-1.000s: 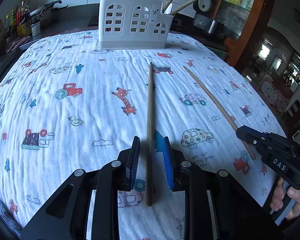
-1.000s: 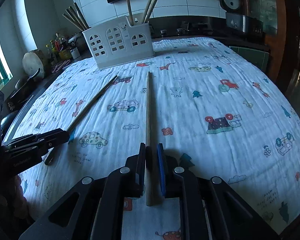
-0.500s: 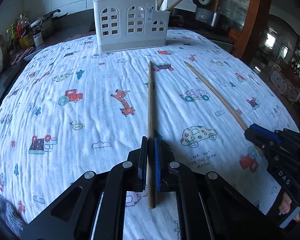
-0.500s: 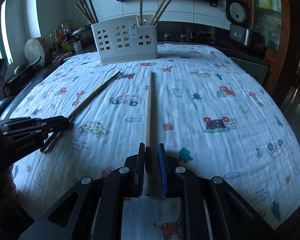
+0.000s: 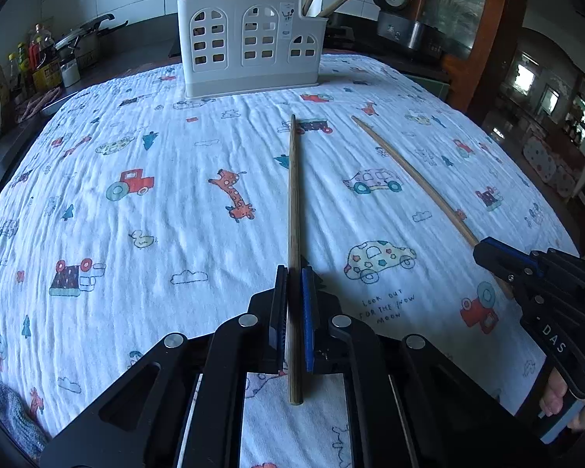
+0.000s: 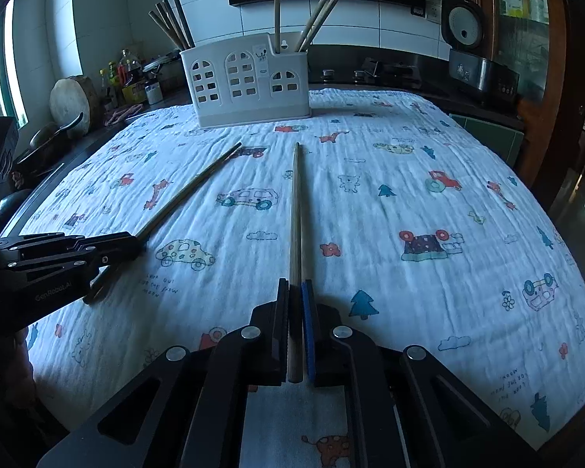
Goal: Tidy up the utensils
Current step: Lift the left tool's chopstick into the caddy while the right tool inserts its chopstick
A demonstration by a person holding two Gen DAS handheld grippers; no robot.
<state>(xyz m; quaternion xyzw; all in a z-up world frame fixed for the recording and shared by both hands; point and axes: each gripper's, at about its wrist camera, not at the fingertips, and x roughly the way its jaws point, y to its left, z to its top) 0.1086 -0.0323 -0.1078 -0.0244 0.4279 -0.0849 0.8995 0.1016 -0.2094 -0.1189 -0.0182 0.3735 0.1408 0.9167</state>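
My left gripper [image 5: 293, 273] is shut on a dark brown chopstick [image 5: 293, 195] that points toward the white utensil holder [image 5: 249, 43]. My right gripper [image 6: 295, 284] is shut on a pale wooden chopstick [image 6: 295, 202], also pointing at the holder [image 6: 249, 78]. Each gripper shows in the other's view: the right one [image 5: 483, 251] around the pale chopstick [image 5: 409, 173], the left one [image 6: 130, 243] around the dark chopstick [image 6: 191, 187]. Both chopsticks sit at or just above the patterned cloth [image 5: 136, 214]. The holder has dark chopsticks on its left [image 6: 171, 23] and pale ones on its right [image 6: 316, 11].
A counter at the left holds bottles [image 6: 128, 74], a round wooden block [image 6: 72, 101] and a pan [image 5: 85, 39]. A rice cooker [image 6: 464, 27] and a dark appliance [image 6: 483, 74] stand behind the table at the right. A wooden cabinet [image 5: 487, 19] is at the far right.
My left gripper has closed on the dark chopstick, which lay between its open jaws a second ago. Both grippers have tilted so the holder sits lower in each view.
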